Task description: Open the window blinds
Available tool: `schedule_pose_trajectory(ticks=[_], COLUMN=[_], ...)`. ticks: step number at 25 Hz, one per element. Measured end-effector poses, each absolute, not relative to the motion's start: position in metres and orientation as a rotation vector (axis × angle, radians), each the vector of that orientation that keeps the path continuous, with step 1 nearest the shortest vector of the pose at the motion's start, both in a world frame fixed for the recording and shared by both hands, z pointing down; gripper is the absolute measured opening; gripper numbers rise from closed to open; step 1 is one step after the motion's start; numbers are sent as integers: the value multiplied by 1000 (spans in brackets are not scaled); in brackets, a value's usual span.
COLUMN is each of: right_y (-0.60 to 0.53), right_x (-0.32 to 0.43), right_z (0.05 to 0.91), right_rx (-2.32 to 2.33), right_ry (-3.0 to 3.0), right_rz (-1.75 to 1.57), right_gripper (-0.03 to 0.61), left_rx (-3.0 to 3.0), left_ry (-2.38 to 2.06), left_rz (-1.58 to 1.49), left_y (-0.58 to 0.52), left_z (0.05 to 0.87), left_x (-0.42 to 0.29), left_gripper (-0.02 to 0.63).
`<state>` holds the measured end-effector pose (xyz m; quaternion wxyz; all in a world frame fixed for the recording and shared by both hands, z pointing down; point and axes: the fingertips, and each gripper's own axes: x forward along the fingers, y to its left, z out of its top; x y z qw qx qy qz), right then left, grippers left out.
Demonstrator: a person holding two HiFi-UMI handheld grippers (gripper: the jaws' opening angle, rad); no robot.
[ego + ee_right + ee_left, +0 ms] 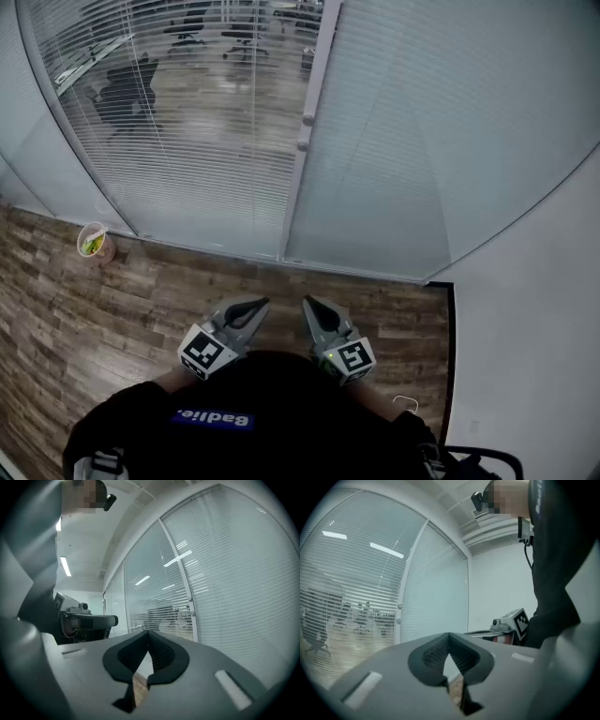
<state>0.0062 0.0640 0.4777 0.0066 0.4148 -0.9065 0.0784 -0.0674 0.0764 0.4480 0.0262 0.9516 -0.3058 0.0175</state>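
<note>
Head view: blinds (187, 122) left of the window post (314, 94) have slats part-turned; right of it, shut. Left gripper (260, 306) and right gripper (309, 304): fingers closed, empty, well short of the post. Risk: closed fingers could poke and bend slats. Cup (94, 244), far left of the post, is absent from both gripper views.

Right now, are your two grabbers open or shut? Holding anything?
Left gripper: closed, holding nothing.
Right gripper: closed, holding nothing.
</note>
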Motion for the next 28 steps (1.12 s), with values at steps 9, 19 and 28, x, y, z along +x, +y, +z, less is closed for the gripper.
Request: schedule_pose_trajectory(ticks=[9,19,28], right_y=[66,70,71], right_x=[15,27,52], right_z=[477,482,495], right_rx=[1297,1276,1255], right_ry=[-2833,-2876,-2898], right_rz=[243,256,326], right_gripper=[2,8,6], left_rx=[2929,3001,2990], left_ry=[-957,-1114,-1179], left_rz=[93,262,315], left_y=[79,75,73], left_z=[452,457,458], left_x=[-59,-50,-30], left_gripper=[-2,0,0])
